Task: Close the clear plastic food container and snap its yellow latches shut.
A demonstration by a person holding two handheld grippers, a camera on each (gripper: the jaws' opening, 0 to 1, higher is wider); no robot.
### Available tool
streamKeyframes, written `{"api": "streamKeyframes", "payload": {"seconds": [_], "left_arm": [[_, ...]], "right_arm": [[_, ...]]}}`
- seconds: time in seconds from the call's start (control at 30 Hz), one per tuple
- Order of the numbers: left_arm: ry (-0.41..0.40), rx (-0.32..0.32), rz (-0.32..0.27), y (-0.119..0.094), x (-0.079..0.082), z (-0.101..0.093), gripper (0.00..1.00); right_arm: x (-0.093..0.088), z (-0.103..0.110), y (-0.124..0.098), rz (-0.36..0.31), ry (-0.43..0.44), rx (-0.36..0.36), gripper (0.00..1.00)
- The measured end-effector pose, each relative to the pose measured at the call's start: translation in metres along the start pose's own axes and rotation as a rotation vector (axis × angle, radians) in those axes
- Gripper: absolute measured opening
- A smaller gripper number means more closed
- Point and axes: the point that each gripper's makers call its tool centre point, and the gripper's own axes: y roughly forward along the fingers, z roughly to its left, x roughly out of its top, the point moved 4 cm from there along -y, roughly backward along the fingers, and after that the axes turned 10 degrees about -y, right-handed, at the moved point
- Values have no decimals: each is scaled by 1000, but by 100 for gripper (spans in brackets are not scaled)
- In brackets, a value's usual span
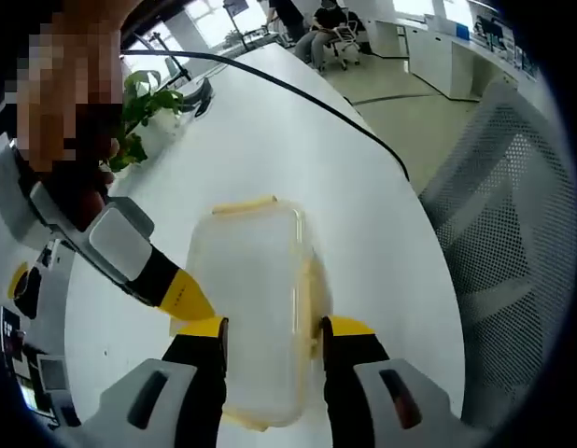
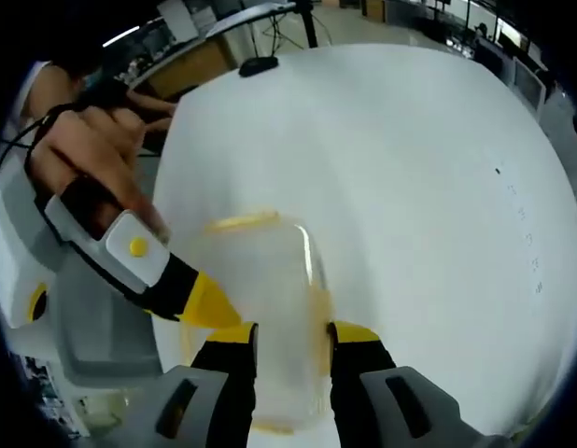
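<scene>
The white table (image 1: pixel 270 140) carries the clear plastic container (image 1: pixel 256 308), a potted plant (image 1: pixel 144 112), and a black cable (image 1: pixel 307 98).

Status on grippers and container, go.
Left hand-held gripper open, straddling clear container, lid on. Right hand-held gripper open, likewise. Far yellow latch visible. Nothing blocking.
</scene>
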Motion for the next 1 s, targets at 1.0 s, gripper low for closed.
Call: {"api": "streamKeyframes", "payload": {"seconds": [1.0], "left_arm": [[-39,62,-35,5,1,0,36]], "right_arm": [[3,-4,7,83,-26,71,27]]}}
